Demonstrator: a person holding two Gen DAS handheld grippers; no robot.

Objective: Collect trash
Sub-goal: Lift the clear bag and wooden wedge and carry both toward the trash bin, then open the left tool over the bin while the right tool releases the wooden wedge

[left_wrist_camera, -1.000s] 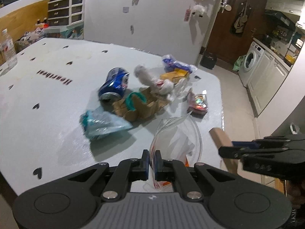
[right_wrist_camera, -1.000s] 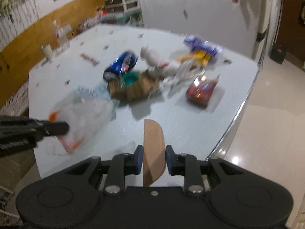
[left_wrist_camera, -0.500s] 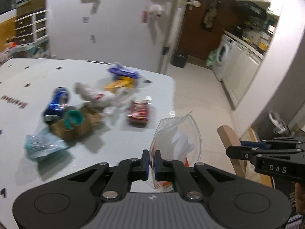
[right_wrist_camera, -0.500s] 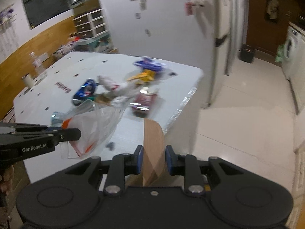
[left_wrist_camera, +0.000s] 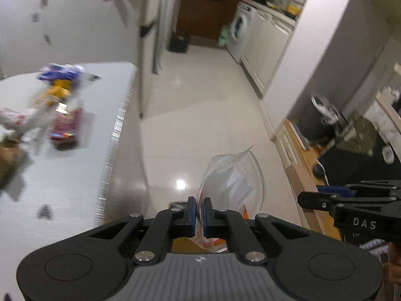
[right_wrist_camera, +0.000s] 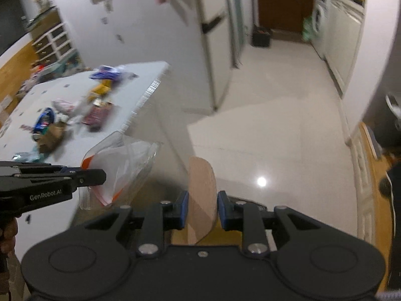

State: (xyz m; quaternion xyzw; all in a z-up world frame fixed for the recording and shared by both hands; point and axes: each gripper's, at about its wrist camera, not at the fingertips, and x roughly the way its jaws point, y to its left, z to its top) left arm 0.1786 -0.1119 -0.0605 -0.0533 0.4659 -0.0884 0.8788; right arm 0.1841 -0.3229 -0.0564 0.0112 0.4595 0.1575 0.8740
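We see the white desk [left_wrist_camera: 62, 175] with trash [left_wrist_camera: 60, 105] at the left, shiny floor [left_wrist_camera: 200, 105] in the middle. Our left gripper [left_wrist_camera: 199, 212] pinches a clear bag [left_wrist_camera: 233, 175]; our right gripper [right_wrist_camera: 201, 209] grips brown cardboard [right_wrist_camera: 201, 183].

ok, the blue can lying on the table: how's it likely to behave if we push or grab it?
The blue can lies on its side on the table, so a push across its length would probably roll it. It looks dented, so likely empty and light, and a nudge could send it skidding. Thin metal probably gives under firm jaws. The frame is blurred, so this is tentative.
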